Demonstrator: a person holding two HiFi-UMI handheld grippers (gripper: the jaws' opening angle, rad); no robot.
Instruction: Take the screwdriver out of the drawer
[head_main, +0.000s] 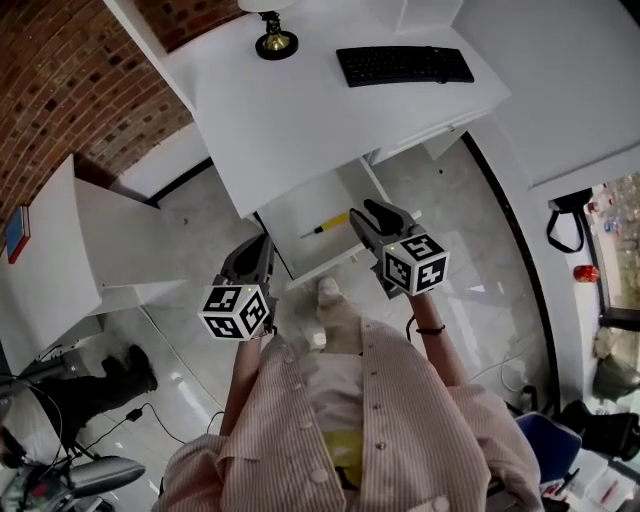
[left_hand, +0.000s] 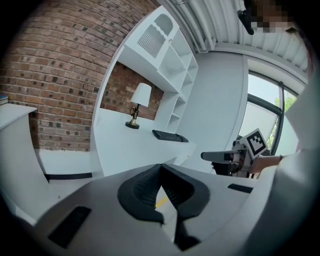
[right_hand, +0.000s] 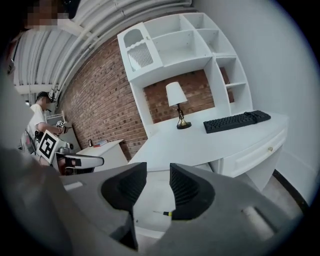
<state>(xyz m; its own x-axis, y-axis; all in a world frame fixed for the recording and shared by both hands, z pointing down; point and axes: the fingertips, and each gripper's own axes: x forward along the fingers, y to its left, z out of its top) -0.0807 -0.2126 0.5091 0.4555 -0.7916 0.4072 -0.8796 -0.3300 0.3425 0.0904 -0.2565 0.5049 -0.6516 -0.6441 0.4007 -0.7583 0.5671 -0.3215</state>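
Note:
The screwdriver (head_main: 322, 229), yellow and black, lies in the open white drawer (head_main: 296, 203) under the desk. My right gripper (head_main: 372, 216) hovers open just right of it, over the drawer's right side. Between its pads in the right gripper view (right_hand: 158, 175), the screwdriver (right_hand: 164, 213) shows low down on the drawer floor (right_hand: 152, 197), untouched. My left gripper (head_main: 262, 247) is shut on nothing at the drawer's left front corner. In the left gripper view (left_hand: 161, 167) its pads meet at the tips, and a yellow streak of the screwdriver (left_hand: 161, 202) shows below them.
On the white desk (head_main: 290, 110) stand a black keyboard (head_main: 404, 65) and a lamp base (head_main: 276, 44). A lower white side table (head_main: 60, 250) is at the left. Cables and dark gear lie on the floor (head_main: 110, 385). A person (right_hand: 37, 117) stands far left.

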